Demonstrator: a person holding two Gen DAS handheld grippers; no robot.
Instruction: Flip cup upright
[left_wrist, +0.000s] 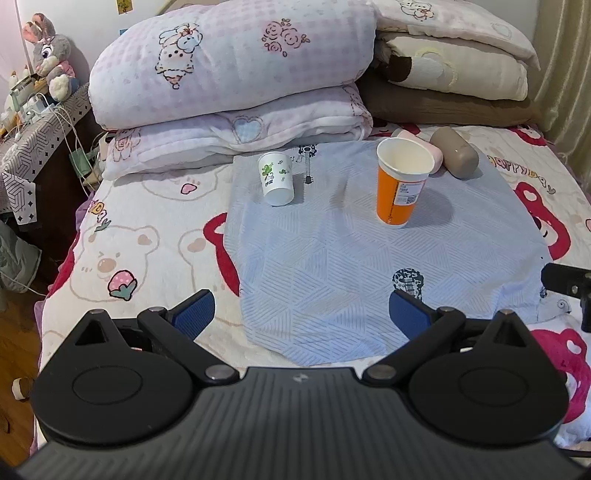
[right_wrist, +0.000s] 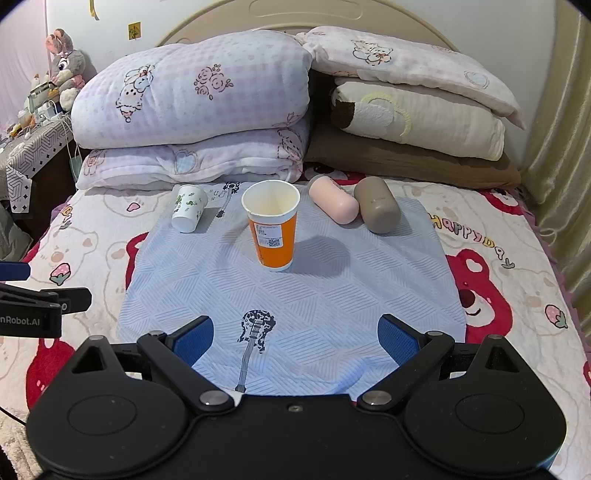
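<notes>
The orange cup (right_wrist: 274, 225) stood upright in the middle of the blue cloth (right_wrist: 332, 302), mouth up, so that flip looked done. The small white cup (right_wrist: 189, 208) at the far left still sat upside down. Both the left gripper (left_wrist: 300, 314) and right gripper (right_wrist: 295, 338) hung near, fingers spread, holding nothing. Lots of open cloth lay between them and the cups.

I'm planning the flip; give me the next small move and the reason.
Probably move the left claw toward the small white cup. It lies tipped with its base facing us, the orange cup already stands upright, and both claws are open and empty.
</notes>
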